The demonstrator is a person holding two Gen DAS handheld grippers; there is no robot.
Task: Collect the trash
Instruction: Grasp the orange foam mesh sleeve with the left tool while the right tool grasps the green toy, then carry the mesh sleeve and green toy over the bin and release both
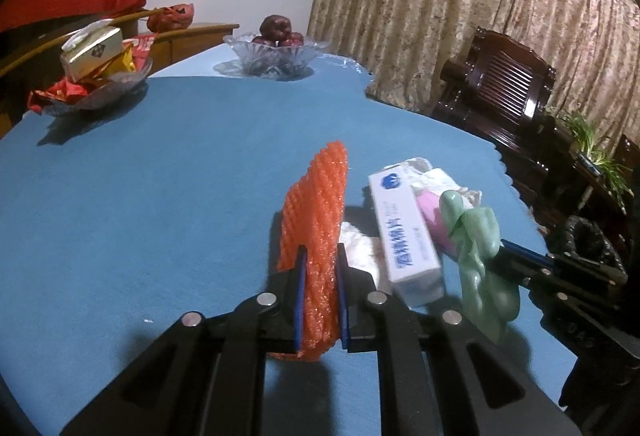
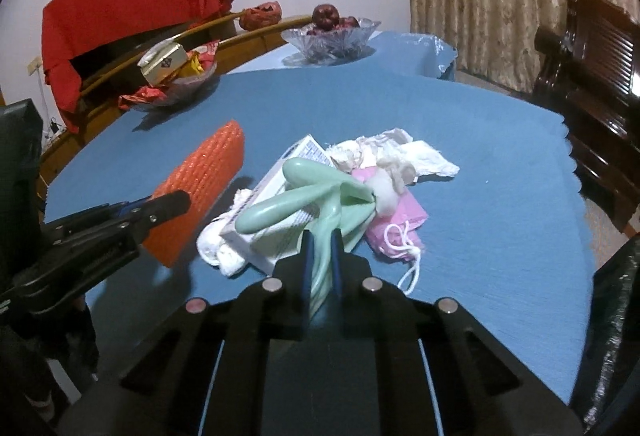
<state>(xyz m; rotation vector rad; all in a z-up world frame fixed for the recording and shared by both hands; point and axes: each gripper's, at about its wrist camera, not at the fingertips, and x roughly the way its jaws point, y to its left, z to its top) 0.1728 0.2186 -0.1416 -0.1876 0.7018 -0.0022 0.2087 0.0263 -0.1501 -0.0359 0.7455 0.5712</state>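
We are at the pickup step: our left gripper (image 1: pixel 322 268) is closed on the orange foam net (image 1: pixel 316 220), our right gripper (image 2: pixel 321 248) on the green glove (image 2: pixel 316 191), both beside the pile on the table (image 2: pixel 480 175). Next, we judge, comes carrying them to the black bin bag (image 1: pixel 582 236).

Foam net (image 1: pixel 316 220) left of box (image 1: pixel 404 232)

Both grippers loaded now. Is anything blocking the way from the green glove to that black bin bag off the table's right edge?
Nothing visible. The right gripper holds the green glove above the pile; only bare tablecloth lies before the black bin bag.
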